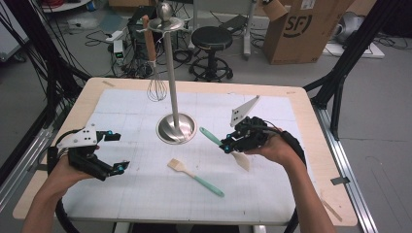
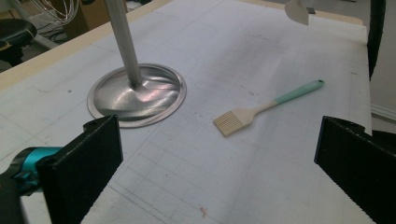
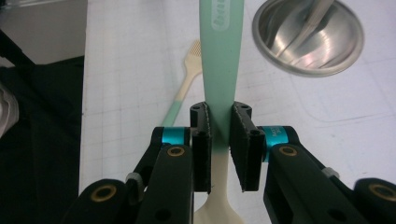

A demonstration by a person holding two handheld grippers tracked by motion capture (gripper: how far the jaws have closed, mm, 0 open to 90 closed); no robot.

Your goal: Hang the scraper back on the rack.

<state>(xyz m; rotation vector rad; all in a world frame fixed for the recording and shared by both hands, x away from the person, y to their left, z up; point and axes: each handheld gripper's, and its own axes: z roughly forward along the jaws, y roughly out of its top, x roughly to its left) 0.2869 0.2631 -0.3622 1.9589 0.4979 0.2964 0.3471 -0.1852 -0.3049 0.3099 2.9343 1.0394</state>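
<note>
Two utensils: spatula (image 3: pixel 219 70) clamped in right gripper (image 3: pixel 219 135); brush (image 2: pixel 261 109) on mat; left gripper (image 2: pixel 210 158) agape.

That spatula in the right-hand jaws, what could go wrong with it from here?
The right gripper pinches the spatula mid-handle, with long ends sticking out both sides; it could twist or slip in the jaws. Its green end points towards the stand, so a swing might knock the pole. If dropped, it could land on the brush lying below.
</note>
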